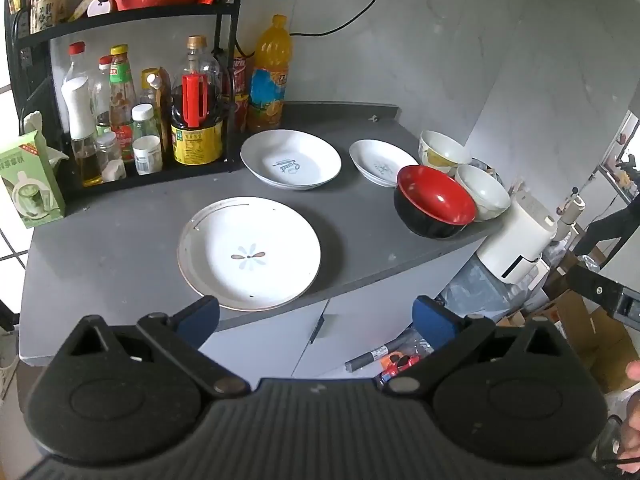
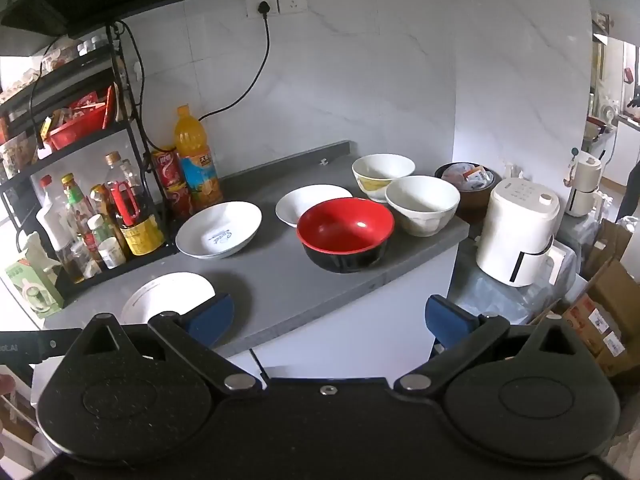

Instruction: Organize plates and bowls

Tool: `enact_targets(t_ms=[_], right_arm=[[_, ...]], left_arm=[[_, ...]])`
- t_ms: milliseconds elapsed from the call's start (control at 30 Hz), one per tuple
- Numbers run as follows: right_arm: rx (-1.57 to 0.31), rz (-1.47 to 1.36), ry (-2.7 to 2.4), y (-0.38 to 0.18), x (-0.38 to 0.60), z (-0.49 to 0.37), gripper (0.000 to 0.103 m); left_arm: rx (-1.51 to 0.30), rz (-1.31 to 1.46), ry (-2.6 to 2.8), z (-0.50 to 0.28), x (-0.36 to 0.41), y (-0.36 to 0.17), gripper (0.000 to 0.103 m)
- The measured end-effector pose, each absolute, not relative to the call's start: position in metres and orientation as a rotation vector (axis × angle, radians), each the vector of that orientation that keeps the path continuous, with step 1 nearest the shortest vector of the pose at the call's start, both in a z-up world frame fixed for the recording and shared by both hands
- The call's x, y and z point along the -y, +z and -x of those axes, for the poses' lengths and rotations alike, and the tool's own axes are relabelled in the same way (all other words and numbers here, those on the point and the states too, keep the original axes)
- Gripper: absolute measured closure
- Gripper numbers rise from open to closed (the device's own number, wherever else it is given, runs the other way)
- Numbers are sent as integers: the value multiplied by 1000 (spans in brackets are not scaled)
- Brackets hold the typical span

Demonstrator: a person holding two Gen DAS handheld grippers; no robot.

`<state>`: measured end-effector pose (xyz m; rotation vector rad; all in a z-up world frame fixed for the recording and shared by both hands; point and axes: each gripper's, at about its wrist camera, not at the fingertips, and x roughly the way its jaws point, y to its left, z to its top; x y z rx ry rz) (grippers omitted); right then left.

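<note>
Grey counter [image 1: 132, 216], flowered plate [image 1: 249, 254] near front edge, left tongs [image 1: 316, 318] and right tongs [image 2: 328, 320] wide apart, empty.

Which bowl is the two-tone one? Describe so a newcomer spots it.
On the grey counter, look to the right end, where three bowls cluster near the edge. The red bowl sits nearest the front, touching a white bowl. It alone is red inside and black outside; the others are pale.

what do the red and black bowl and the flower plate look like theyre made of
Red and black bowl: glossy, probably lacquer-style plastic or melamine; a sharp highlight sits on its smooth red inside. Flower plate: looks like glazed ceramic, white with a soft sheen, a painted flower and a thin brownish rim. Neither can be confirmed by sight.
</note>
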<state>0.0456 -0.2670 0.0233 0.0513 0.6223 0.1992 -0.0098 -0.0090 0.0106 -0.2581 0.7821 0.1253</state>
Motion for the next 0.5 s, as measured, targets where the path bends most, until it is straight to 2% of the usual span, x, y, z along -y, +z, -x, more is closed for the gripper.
enact_targets(t_ms=[500], right_arm=[[-629,-66,213,23,266,-44,0]], left_arm=[[-798,250,106,4,3,12,1]])
